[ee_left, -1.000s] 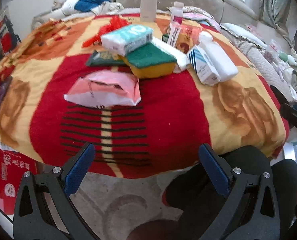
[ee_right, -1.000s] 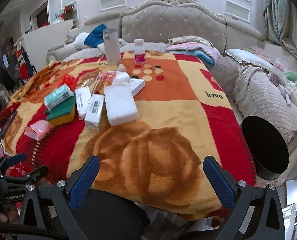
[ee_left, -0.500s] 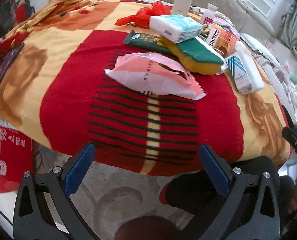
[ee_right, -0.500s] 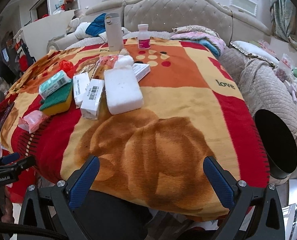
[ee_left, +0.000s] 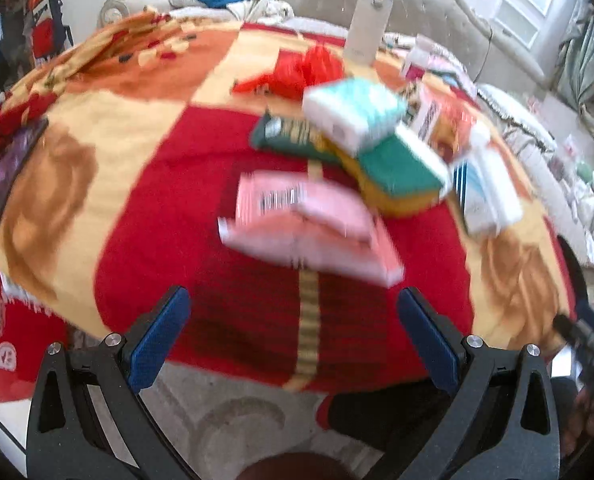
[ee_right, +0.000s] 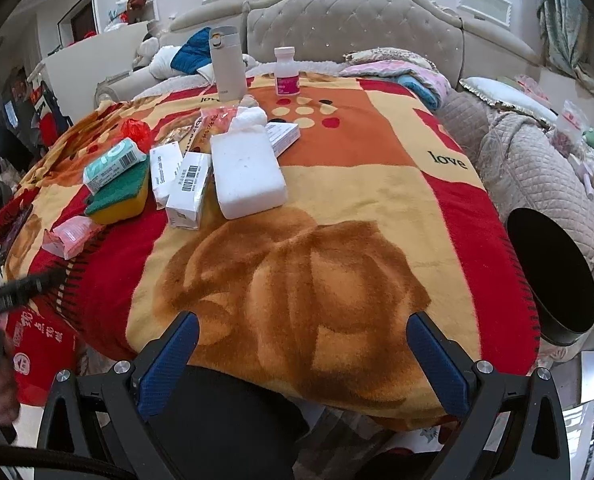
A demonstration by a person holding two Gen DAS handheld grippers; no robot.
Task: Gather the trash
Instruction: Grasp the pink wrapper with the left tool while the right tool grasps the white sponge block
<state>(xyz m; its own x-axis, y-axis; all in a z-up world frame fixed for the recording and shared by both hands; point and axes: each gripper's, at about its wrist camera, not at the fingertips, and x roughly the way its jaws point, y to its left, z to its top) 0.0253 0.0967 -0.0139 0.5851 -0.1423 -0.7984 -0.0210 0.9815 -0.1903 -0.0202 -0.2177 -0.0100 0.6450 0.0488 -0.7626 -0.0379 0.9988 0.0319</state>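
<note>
A torn pink wrapper (ee_left: 309, 228) lies on the red and yellow blanket (ee_left: 157, 184) just ahead of my left gripper (ee_left: 293, 328), which is open and empty. The wrapper also shows in the right wrist view (ee_right: 71, 236) at the blanket's left edge. Behind it lie a dark green packet (ee_left: 289, 136), a red plastic bag (ee_left: 301, 70) and a teal tissue pack (ee_left: 353, 112) on a green and yellow sponge (ee_left: 397, 178). My right gripper (ee_right: 301, 344) is open and empty above the blanket's front edge. The left wrist view is blurred.
White boxes (ee_right: 187, 184), a white foam block (ee_right: 247, 174), a white flask (ee_right: 227, 64) and a pill bottle (ee_right: 285, 72) sit on the blanket. A black bin (ee_right: 551, 276) stands at the right. A red bag (ee_left: 5, 344) lies on the floor at left.
My left gripper has moved closer to the pink wrapper, which now fills more of its view. My right gripper has moved slightly forward over the blanket. Both stay open.
</note>
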